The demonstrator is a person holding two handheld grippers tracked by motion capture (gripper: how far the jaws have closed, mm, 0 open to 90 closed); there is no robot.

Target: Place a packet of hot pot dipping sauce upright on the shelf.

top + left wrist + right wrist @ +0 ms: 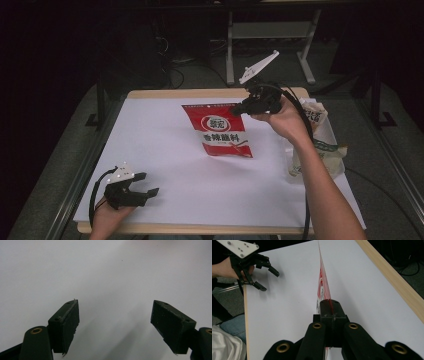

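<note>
Red pouch (220, 131) pinched at top corner by my right gripper (239, 110), lifted upright; placement pending. Left gripper (148, 184) released, idle.

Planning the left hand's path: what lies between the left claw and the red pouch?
Nothing: in the high view, bare white table sheet separates the left claw from the red pouch.

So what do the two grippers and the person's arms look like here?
Both the left gripper and the right gripper are black, with two blocky jaws on linked arms with brass-coloured pivots. Each carries a pale three-cornered plate on top and trails a black cable. The forearms are bare, with no sleeves in sight.
</note>
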